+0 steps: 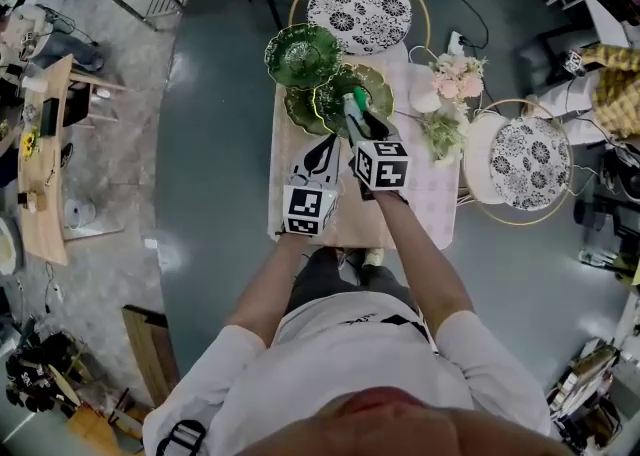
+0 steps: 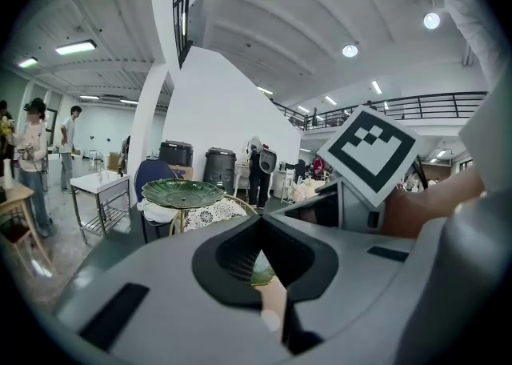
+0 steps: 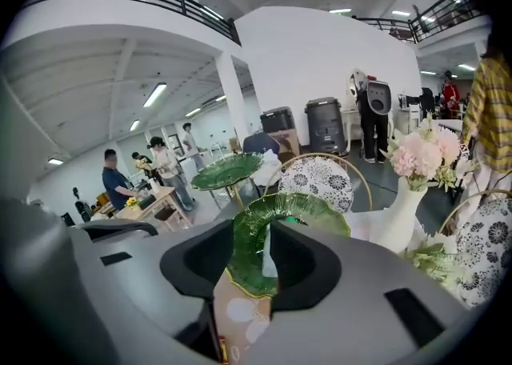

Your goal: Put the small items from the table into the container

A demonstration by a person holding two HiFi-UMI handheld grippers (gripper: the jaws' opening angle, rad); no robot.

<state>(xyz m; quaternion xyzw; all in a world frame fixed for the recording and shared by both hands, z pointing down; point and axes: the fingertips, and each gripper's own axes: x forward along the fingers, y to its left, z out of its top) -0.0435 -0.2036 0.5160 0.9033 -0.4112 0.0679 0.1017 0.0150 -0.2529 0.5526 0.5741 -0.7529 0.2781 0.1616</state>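
Small green piece (image 1: 355,101) shows at the tip of the right gripper (image 1: 353,114), over the lower green leaf-shaped dish (image 1: 381,85). Its jaws are closing, still part-open; whether they grip it I cannot tell. The left gripper (image 1: 322,154) hangs beside, jaws narrowly apart and empty. The table (image 1: 430,206) shows no other small items, so the clearing looks well along.

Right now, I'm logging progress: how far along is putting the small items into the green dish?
Done: a small green item seems to lie in the green dish. In hand: nothing; the right gripper, jaws closing, is empty above it. Remaining: no loose items show on the table.
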